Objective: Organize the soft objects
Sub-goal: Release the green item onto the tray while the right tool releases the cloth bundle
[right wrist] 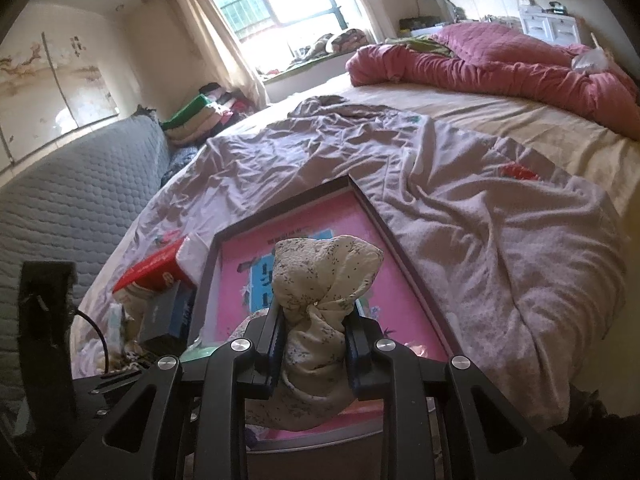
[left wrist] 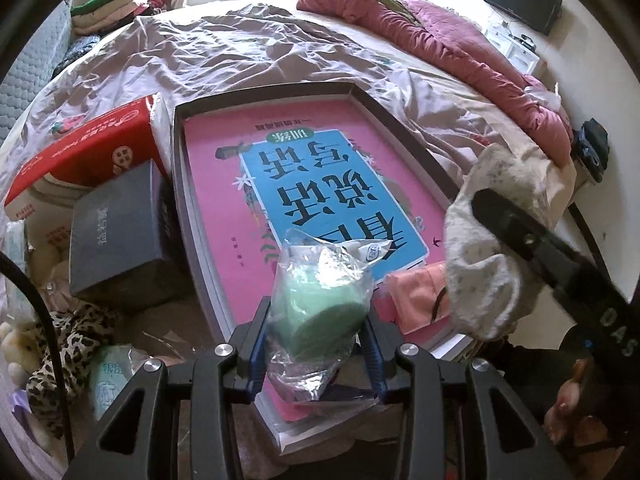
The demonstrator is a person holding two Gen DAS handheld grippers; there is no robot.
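Here, pink book [left wrist: 320, 184] in shallow box [left wrist: 264, 94], left claw [left wrist: 318, 344] gripping bagged green sponge [left wrist: 320, 304], right claw [right wrist: 316, 340] gripping floral pouch [right wrist: 320, 280].

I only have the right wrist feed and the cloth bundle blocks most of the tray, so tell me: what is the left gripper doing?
Observer: The left gripper is shut on a green sponge in clear plastic wrap, above the near end of the tray.
Operator: Anything lying in the tray near my bundle?
Observer: A folded pink cloth lies on the pink book, beside your bundle.
Operator: What's left of the tray?
Observer: A dark grey box, with a red box behind it.
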